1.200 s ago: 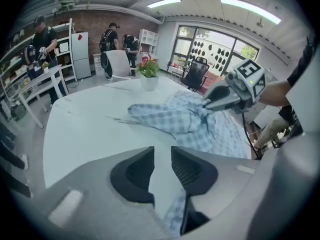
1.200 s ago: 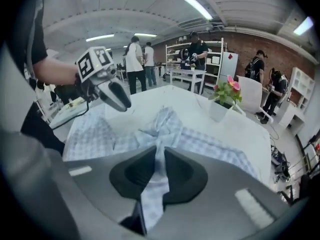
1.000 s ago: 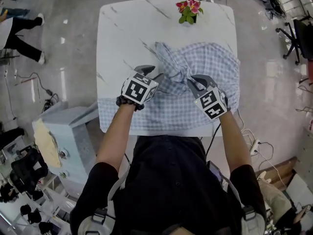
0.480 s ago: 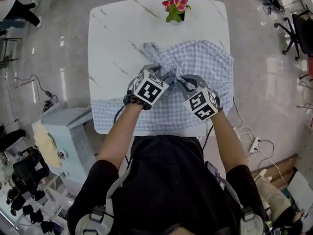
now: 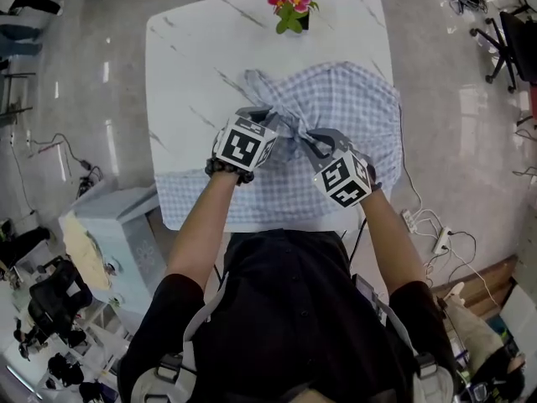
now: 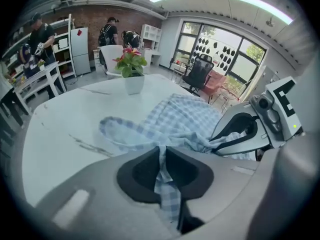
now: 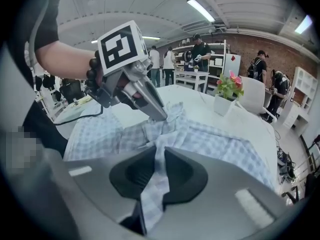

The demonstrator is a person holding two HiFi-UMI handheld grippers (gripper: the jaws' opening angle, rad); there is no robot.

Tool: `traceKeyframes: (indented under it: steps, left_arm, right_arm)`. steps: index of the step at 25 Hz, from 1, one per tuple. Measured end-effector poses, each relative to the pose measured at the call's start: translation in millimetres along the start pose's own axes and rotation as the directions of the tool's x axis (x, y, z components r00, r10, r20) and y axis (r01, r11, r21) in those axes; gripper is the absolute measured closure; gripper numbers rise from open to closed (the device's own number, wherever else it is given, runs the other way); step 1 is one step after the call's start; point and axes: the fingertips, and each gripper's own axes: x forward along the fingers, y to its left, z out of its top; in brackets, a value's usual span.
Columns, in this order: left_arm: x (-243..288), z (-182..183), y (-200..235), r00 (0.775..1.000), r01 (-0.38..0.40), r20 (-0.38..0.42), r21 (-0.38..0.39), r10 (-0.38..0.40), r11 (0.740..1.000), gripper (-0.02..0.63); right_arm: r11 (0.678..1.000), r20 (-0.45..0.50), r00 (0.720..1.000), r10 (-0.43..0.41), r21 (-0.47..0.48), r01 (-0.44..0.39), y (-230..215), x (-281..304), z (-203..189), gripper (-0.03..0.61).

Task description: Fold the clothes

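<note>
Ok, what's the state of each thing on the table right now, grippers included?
left gripper: jaws closing on a fold of the shirt, cloth pinched between them.
right gripper: jaws shut on another fold of the shirt.
shirt: spread on the table, bunched up in the middle where both grippers pinch it.
flower pot: upright near the table's far edge, apart from the shirt.

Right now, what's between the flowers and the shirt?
Nothing. In the head view, only bare white table lies between the flowers and the shirt.
</note>
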Motion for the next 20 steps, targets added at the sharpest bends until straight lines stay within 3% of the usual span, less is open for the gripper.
traceKeyframes:
  steps: [5,10,14,20]
  left_arm:
    - [-27.4,1.0,17.0,0.997,-0.056,0.056,0.032,0.054,0.998,0.574]
    - [-74.2,-7.3,60.6,0.985,-0.103,0.134,-0.029,0.106,0.994,0.578]
    - [-108.6,-30.1,111.1,0.975,-0.134,0.168,-0.081,0.146,0.988,0.582]
    - [-143.1,-58.4,156.9,0.971,-0.085,0.209,-0.143,0.113,0.986,0.586]
  right_arm:
    - [0.999,0.024,1.0,-0.018,0.045,0.017,5.1,-0.7,13.5,0.469]
    - [0.996,0.043,0.999,-0.028,0.088,0.024,10.4,4.8,36.5,0.382]
    - [0.995,0.04,0.999,-0.029,0.098,0.025,24.2,15.0,54.9,0.37]
    - [0.994,0.016,0.998,-0.061,0.09,0.059,45.2,30.9,78.3,0.367]
